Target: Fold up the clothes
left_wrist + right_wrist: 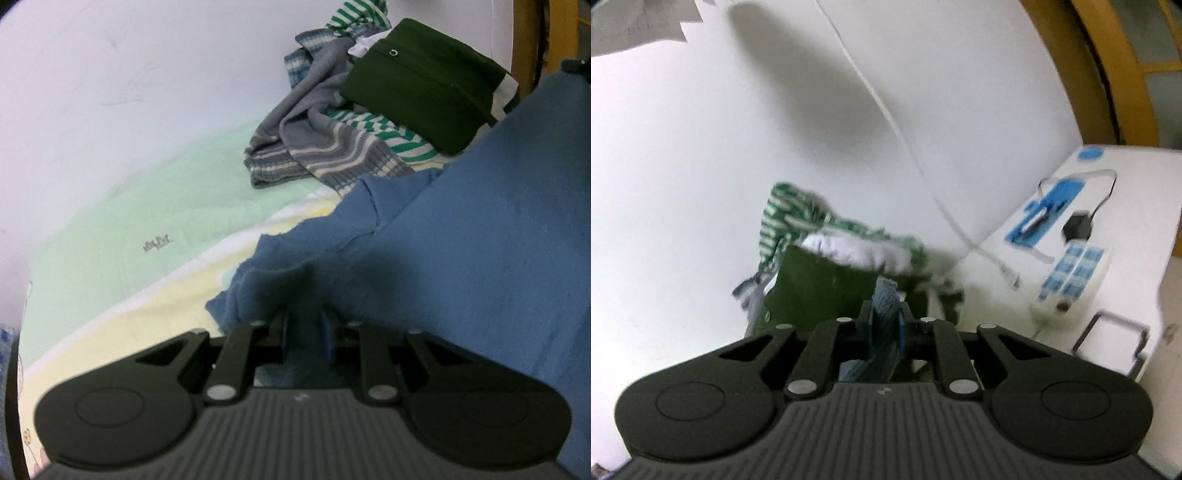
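Two grippers each pinch blue cloth. Seen from the left wrist, the left gripper (pixel 303 325) is clamped narrowly on a fold of the blue sweater (pixel 480 229), which drapes up to the right over a pale green and yellow sheet (pixel 147 206). Beyond it lies a heap: a grey striped sweater (pixel 314 125), a green-and-white striped top (pixel 388 129) and a dark green garment (pixel 424 81). The right gripper (pixel 884 314) grips a ribbed blue edge (pixel 884 295), its view blurred, above the heap near a white machine (pixel 1108 229).
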Demonstrator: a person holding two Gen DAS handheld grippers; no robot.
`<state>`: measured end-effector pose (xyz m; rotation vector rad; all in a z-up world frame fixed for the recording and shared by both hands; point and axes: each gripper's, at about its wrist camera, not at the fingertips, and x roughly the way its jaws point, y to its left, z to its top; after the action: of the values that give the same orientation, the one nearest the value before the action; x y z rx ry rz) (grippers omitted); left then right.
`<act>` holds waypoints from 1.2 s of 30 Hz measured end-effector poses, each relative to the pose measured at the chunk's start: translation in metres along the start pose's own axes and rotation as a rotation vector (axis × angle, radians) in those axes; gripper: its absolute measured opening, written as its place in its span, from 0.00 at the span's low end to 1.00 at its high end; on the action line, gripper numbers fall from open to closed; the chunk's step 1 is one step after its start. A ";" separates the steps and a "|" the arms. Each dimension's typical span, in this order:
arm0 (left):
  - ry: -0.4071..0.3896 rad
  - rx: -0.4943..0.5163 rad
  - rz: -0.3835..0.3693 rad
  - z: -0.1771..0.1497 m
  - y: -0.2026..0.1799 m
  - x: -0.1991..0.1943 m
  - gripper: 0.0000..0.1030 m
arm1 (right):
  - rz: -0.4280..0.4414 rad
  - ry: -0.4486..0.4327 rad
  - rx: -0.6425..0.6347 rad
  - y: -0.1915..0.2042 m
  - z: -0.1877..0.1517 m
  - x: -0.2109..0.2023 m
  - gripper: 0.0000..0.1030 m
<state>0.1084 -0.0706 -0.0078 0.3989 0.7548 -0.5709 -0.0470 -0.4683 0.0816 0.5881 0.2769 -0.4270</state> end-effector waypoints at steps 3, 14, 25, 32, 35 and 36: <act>0.011 0.024 -0.008 0.002 0.002 -0.007 0.23 | -0.038 -0.014 -0.051 0.001 -0.002 -0.010 0.13; 0.044 0.087 0.016 0.010 -0.009 0.010 0.25 | -0.048 0.100 -0.022 -0.007 -0.047 -0.019 0.13; 0.049 0.073 -0.017 0.022 -0.009 0.001 0.27 | 0.551 0.280 -0.073 0.095 -0.043 -0.059 0.14; 0.048 0.011 -0.036 0.012 -0.001 0.001 0.28 | 0.875 0.495 -0.194 0.153 -0.093 -0.109 0.14; 0.045 -0.003 -0.059 0.006 0.005 -0.009 0.28 | 0.935 0.583 -0.266 0.163 -0.116 -0.126 0.14; 0.045 -0.010 -0.072 0.003 0.007 -0.012 0.28 | 0.944 0.608 -0.285 0.164 -0.122 -0.130 0.14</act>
<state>0.1067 -0.0626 0.0040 0.3773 0.8176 -0.6265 -0.1012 -0.2336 0.1098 0.4922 0.5838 0.7104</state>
